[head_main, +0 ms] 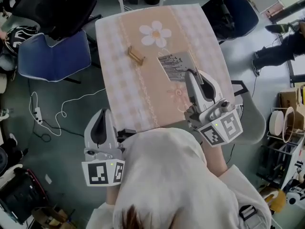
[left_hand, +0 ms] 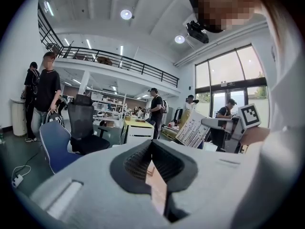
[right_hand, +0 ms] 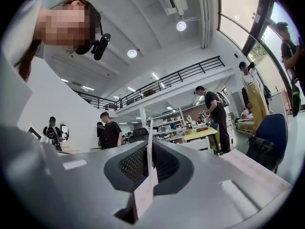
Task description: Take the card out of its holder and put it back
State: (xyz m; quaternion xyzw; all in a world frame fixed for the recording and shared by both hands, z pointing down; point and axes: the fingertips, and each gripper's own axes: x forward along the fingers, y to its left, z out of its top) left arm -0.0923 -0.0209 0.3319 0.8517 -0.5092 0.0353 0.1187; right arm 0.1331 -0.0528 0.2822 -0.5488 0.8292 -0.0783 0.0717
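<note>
Wooden holder point(head_main: 136, 55): sat on the checked counter point(head_main: 119, 99), just beside the flower print, well apart from the card.
Card point(head_main: 175, 67): a printed sheet, out of the holder, held tilted over the counter's right part.
Right tool point(right_hand: 149, 149): jaws clamped on the card, which ran edge-on between the pads.
Left tool point(left_hand: 152, 144): jaws pressed together and empty, off the counter's near left corner.
</note>
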